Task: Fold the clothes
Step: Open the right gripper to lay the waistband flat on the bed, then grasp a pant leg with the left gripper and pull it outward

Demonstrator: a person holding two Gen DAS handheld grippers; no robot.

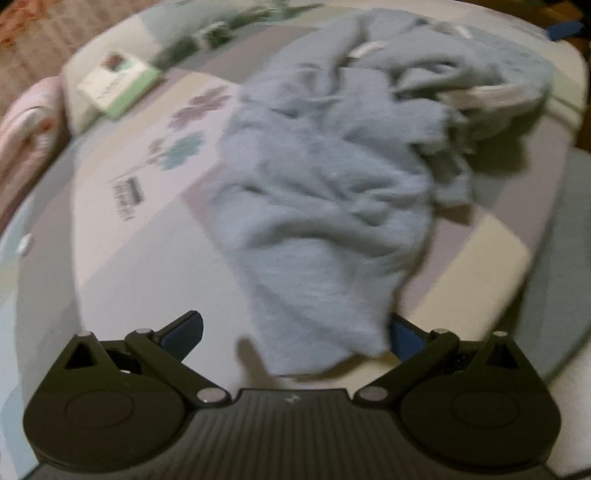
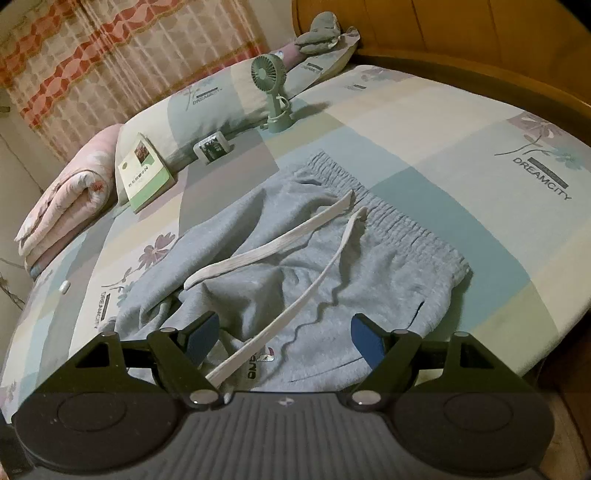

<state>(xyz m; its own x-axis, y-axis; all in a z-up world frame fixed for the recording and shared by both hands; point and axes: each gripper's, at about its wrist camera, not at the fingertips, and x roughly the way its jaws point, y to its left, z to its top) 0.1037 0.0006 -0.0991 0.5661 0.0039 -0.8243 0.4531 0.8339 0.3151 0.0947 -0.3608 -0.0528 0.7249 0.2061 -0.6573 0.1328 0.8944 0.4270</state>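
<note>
Pastel patchwork bedsheet [image 2: 424, 122], printed w/ flowers and the word DREAMCITY, covers a bed set against a wooden headboard [image 2: 461, 33]; a red-and-cream curtain [image 2: 92, 55] hangs behind. Grey sweatpants [image 2: 295, 258] lie rumpled at the sheet's centre, unfolded. In the right wrist view the elastic waistband [image 2: 388, 218] is gathered at the pants' far edge, two flat white drawstrings [image 2: 273, 247] trail loose across the front toward the camera, a small logo patch sits near the bottom, and a pocket slit shows at right. Left wrist view, blurred, shows the same pants [image 1: 314, 206] in thick bunched folds, one end reaching down to the gripper.

Right gripper [image 2: 284, 341] hovers over the pants, fingers spread wide and released, pads clear of the fabric. Left gripper [image 1: 295, 334] is likewise spread apart; a flap of grey fabric lies between its fingers, near the right-hand one, but the pads don't pinch it.

Left of the pants: a green-and-white book [image 2: 146, 173] leaning on a pillow [image 2: 207, 99], and a folded pink quilt [image 2: 70, 195] beyond it. Behind the pants stand a small green fan [image 2: 273, 92] and a small packet [image 2: 212, 146].
</note>
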